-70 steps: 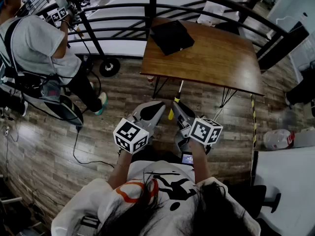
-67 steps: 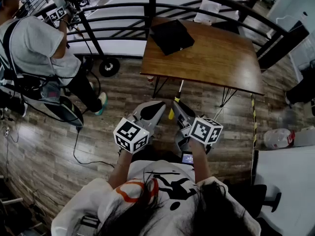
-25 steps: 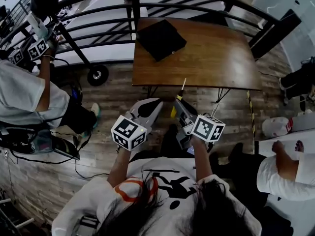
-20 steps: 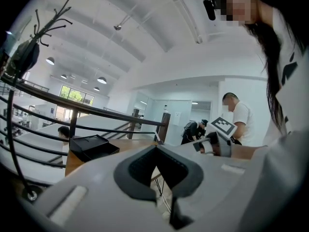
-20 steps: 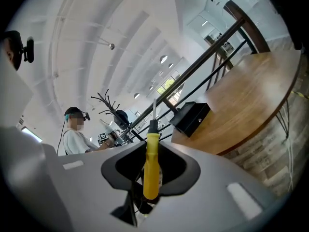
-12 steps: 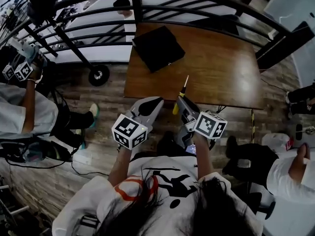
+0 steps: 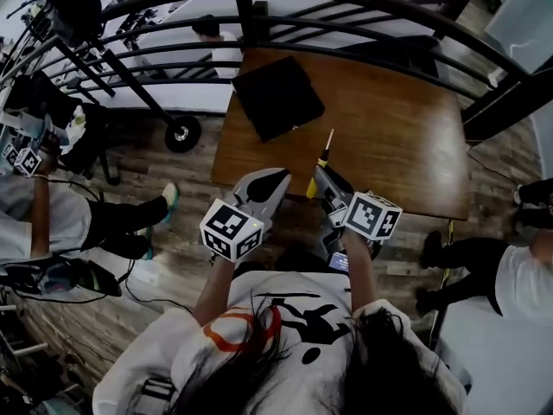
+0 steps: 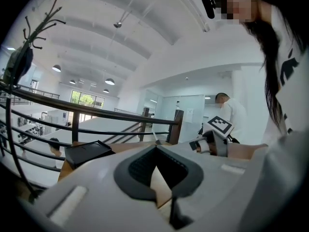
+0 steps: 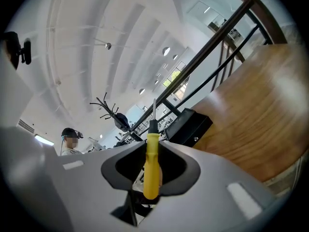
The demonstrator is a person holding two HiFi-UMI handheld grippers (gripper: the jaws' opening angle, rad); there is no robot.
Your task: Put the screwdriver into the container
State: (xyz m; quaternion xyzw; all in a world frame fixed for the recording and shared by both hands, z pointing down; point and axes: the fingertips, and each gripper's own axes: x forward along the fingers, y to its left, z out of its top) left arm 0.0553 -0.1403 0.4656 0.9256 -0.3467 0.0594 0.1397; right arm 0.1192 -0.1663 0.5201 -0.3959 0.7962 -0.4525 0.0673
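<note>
My left claw is closed on nothing, its tips meeting with only bare wood showing through the gap behind them. It hangs over the near edge of the desk, just beside the other claw, and points toward the far edge. Past it, at the far left corner of the desk, lies the container, a flat black box, well apart from both claws. The screwdriver is off the desk, in the air above the near edge, with its thin shaft aimed away from me toward the far edge. My right claw is clamped on the yellow handle, which runs lengthwise between the jaws while the metal shaft sticks out beyond the tips. I judge the tool light and stiff. Its smooth plastic handle could twist or slide in a loose pinch, so the thick handle looks the right place to hold, not the shaft. Both forearms are drawn in close to my chest, side by side.
</note>
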